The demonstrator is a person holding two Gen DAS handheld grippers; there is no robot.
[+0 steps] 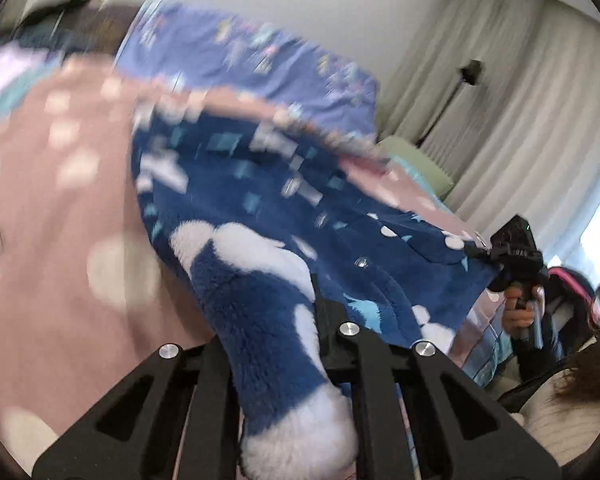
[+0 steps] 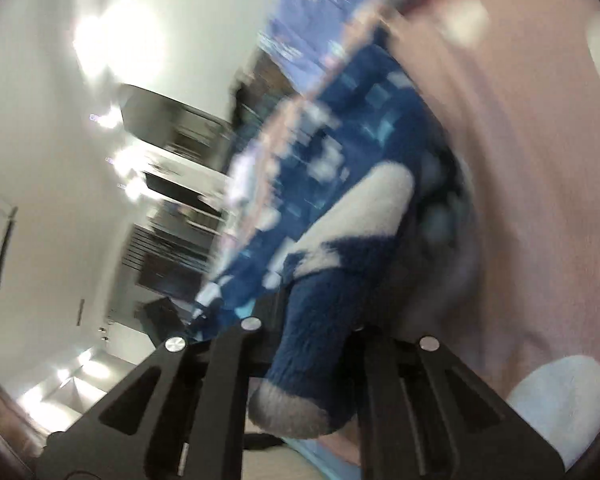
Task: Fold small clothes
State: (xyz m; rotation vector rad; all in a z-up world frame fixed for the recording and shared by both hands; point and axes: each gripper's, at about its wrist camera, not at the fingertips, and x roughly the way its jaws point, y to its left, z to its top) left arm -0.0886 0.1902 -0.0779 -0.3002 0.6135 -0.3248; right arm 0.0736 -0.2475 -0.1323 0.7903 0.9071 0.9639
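A: What fills most of the view?

B: A pink spotted bedcover, soft and heavily blurred; its edges run out of frame. Behind it lies a lilac patterned pillow, print too smeared to read.

A: And the garment?

B: A navy fleece garment with white cloud-like patches and small metal snaps is lifted off the bedcover and stretched between both grippers. Its far half is motion-blurred.

A: The grippers?

B: The left gripper is pinching a fluffy fold; the fleece hides its fingertips. The right gripper is pressed together on another thick fold, tips buried too. From the left wrist camera, a hand grips the right handle.

A: Any writing?

B: None legible.
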